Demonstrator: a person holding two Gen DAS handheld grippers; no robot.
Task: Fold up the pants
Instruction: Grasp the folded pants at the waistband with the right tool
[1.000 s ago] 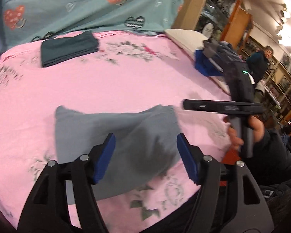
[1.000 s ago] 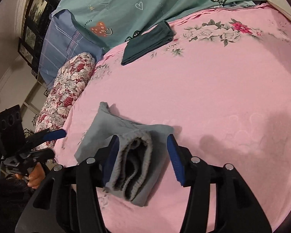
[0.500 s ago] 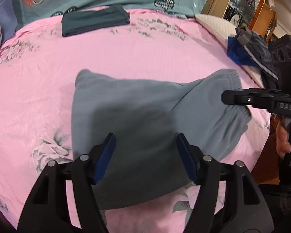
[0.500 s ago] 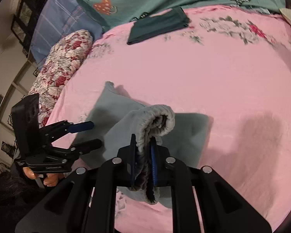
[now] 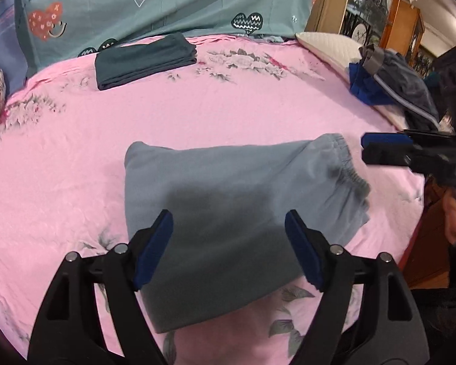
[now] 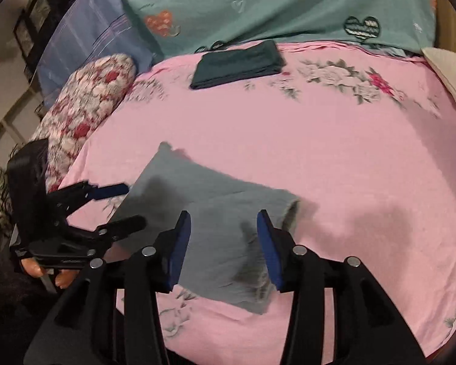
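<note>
Grey pants (image 5: 228, 200) lie folded into a rough rectangle on the pink floral bed sheet (image 5: 228, 97), elastic waistband to the right. My left gripper (image 5: 228, 243) is open and empty, hovering just above the near edge of the pants. My right gripper (image 6: 223, 243) is open and empty above the waistband end of the pants (image 6: 215, 213). In the left wrist view the right gripper (image 5: 386, 152) sits just right of the waistband. In the right wrist view the left gripper (image 6: 118, 203) sits at the pants' left edge.
Dark green folded pants (image 5: 143, 59) lie at the far side of the bed. A pile of blue and grey clothes (image 5: 389, 85) and a white pillow (image 5: 328, 45) sit at the right edge. A floral bolster (image 6: 85, 103) lies at the left. A teal blanket (image 5: 167, 0) is behind.
My right gripper, shut on the waistband half a second ago, has opened and let the pants drop flat. My left gripper stayed open above the pants.
</note>
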